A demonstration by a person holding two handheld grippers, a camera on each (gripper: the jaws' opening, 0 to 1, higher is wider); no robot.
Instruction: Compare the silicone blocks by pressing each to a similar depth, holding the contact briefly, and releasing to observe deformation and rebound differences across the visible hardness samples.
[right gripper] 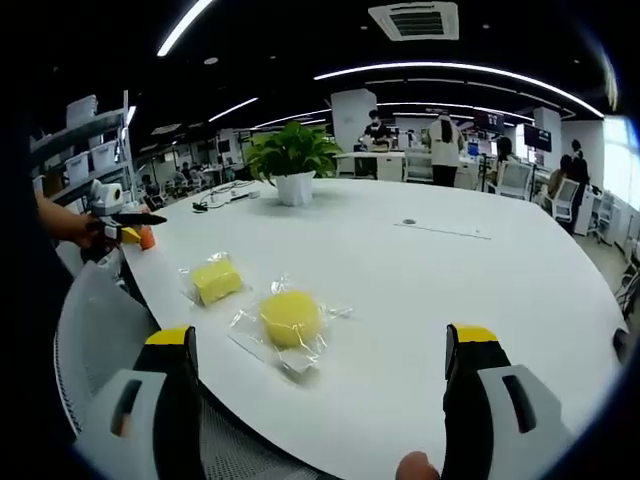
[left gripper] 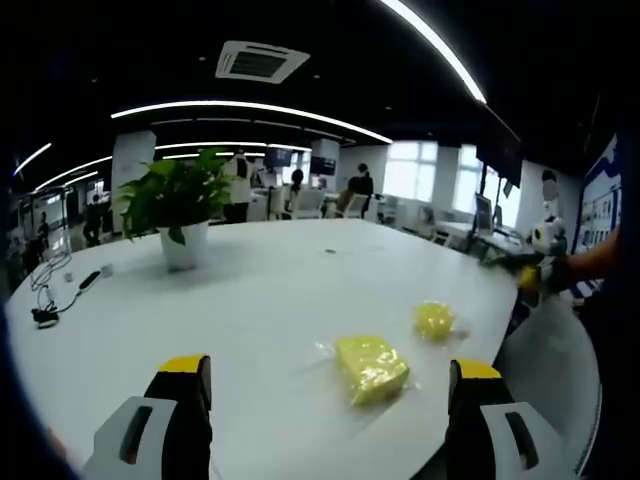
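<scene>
Both grippers wide apart, empty. Round block [right gripper: 290,318] ahead-left of right gripper [right gripper: 318,345], nearer than square block [right gripper: 216,280]; right gripper closest.

In the left gripper view, the block [left gripper: 371,368] lies on the table [left gripper: 270,290] near its close edge, between the left gripper [left gripper: 330,400] jaws; the round sample [left gripper: 434,320] lies just beyond, to its right; the potted plant [left gripper: 180,215] stands far left; cables [left gripper: 55,295] lie left of the plant. In the right gripper view, the round sample [right gripper: 290,318] lies nearest, the block [right gripper: 215,281] left and farther, the plant [right gripper: 293,160] far behind both.
</scene>
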